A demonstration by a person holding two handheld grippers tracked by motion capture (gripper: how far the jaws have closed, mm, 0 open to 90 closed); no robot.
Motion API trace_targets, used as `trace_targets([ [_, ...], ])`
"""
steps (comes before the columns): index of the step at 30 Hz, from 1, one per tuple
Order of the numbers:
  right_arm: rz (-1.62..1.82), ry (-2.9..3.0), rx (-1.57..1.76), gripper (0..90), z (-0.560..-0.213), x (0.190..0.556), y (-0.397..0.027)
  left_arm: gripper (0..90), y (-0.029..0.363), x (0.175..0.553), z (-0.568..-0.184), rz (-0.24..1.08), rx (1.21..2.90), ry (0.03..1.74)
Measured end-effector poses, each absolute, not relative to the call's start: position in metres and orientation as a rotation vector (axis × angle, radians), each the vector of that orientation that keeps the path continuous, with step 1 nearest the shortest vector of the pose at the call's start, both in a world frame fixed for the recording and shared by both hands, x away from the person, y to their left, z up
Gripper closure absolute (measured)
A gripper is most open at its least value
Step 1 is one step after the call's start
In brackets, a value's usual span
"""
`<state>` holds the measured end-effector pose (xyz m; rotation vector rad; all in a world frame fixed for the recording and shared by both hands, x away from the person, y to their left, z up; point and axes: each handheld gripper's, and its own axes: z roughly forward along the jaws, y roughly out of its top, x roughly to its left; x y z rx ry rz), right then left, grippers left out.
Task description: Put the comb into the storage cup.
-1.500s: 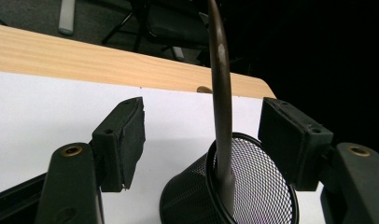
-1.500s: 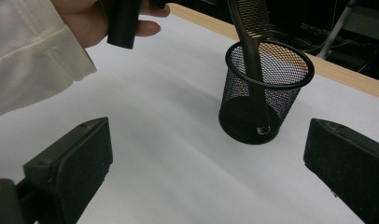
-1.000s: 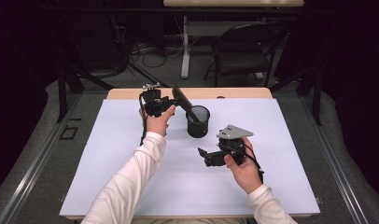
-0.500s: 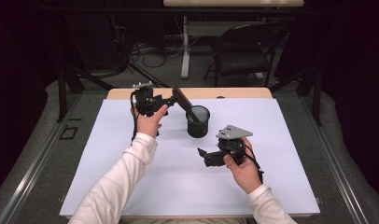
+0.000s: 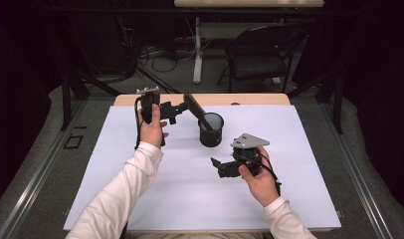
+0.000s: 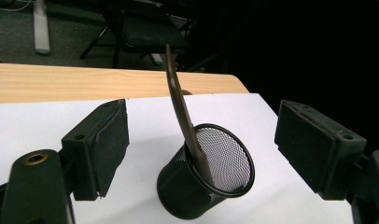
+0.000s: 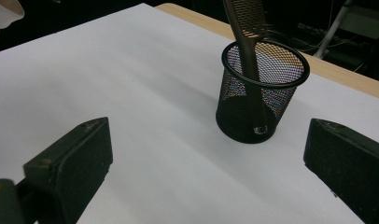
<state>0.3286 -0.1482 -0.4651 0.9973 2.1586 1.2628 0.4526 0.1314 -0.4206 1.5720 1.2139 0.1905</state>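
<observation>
Near the table's far edge, the comb (image 5: 196,107) now leans in the mesh cup (image 5: 211,130), so the drop looks done. Left gripper (image 5: 176,108) has just been opening, nothing between its jaws. Right gripper (image 5: 216,166) hangs open nearby; only backing away seems left.

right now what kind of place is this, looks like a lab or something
Probably a lab or recording workspace: a table covered in white sheet, dark curtained surroundings, loose cables on the floor and a folding chair behind.
</observation>
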Motion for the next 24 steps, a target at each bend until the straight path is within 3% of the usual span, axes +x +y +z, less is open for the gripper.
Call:
trace_targets([
  [14,1.265,2.155,1.001,1.0,-0.465,0.329,-0.15,15.1,0.13,0.443,-0.412,0.216,1.686,1.118],
  [20,1.266,2.155,1.003,1.0,-0.464,0.329,-0.15,5.1,0.13,0.437,-0.407,0.248,1.769,1.056],
  [24,1.263,2.155,1.003,1.0,-0.465,0.329,-0.15,4.9,0.13,0.432,-0.404,0.276,1.796,1.027],
])
